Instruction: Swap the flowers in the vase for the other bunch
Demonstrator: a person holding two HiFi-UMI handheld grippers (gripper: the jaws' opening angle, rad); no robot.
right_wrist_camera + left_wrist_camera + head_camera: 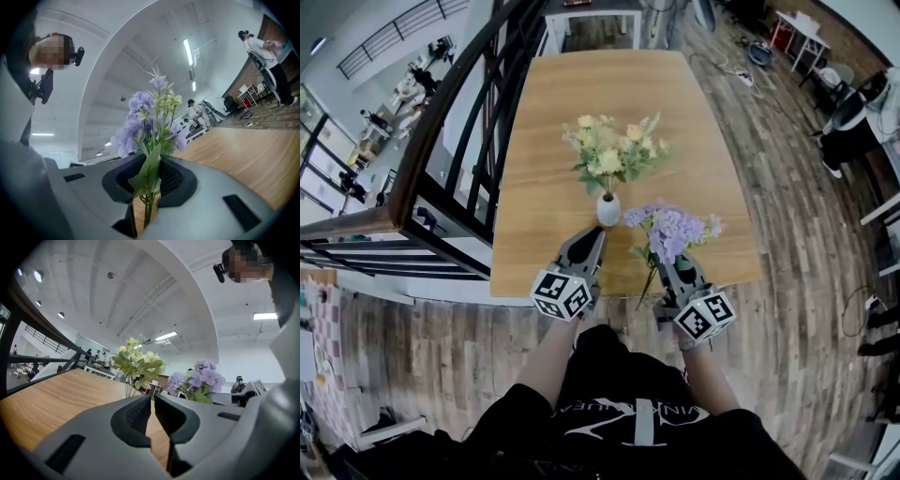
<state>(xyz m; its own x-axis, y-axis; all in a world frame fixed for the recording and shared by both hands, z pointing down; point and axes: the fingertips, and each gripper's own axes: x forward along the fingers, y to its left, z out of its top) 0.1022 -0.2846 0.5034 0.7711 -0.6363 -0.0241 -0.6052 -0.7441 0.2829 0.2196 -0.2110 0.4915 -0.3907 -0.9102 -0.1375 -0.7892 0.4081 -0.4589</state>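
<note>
A small white vase (607,209) holds a bunch of yellow flowers (614,150) near the middle of the wooden table (544,122). My left gripper (593,234) is shut and empty, with its tips just short of the vase on its near side. In the left gripper view the yellow flowers (136,363) rise beyond the closed left gripper (153,401). My right gripper (668,265) is shut on the stems of a purple bunch (672,228), which it holds upright to the right of the vase. In the right gripper view the purple bunch (146,124) stands out of the right gripper (150,180).
A black railing (459,141) runs along the table's left side. The table's near edge (619,286) lies under both grippers. Beyond the far right of the table, cables and furniture (797,37) lie on the plank floor. A person (263,49) stands far off.
</note>
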